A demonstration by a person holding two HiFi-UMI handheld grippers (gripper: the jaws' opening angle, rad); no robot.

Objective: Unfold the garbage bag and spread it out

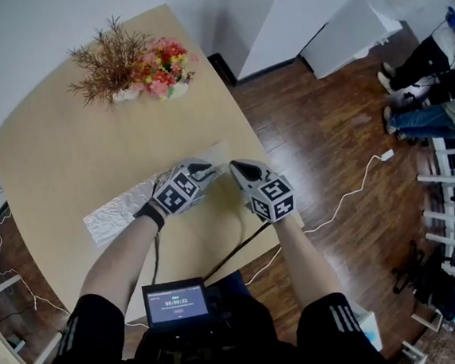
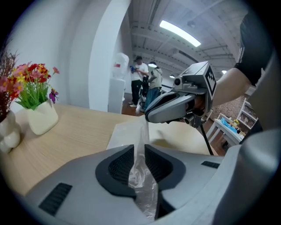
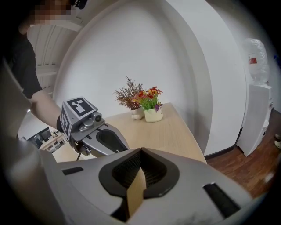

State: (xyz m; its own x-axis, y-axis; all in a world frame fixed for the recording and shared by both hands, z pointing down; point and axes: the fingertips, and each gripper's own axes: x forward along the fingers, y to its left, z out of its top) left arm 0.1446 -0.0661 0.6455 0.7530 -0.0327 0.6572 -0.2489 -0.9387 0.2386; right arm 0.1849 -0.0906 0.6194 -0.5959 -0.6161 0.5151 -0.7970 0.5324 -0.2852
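Observation:
A translucent garbage bag (image 1: 126, 211) lies flat in a long strip on the wooden table (image 1: 57, 161). At its right end, my left gripper (image 1: 208, 171) and my right gripper (image 1: 234, 167) meet tip to tip. In the left gripper view a crumpled fold of the film (image 2: 141, 176) sits pinched between my left gripper (image 2: 139, 154) jaws. From there the film rises to the tip of the right gripper (image 2: 147, 118). In the right gripper view my right gripper (image 3: 139, 154) has its jaw tips closed together, and the film itself does not show there.
Two small vases of flowers (image 1: 148, 69) stand at the table's far end. The table's right edge drops to a wooden floor with a white cable (image 1: 349, 197). People (image 1: 427, 94) and white furniture (image 1: 452, 187) are at the far right. A small screen (image 1: 177, 304) sits at my waist.

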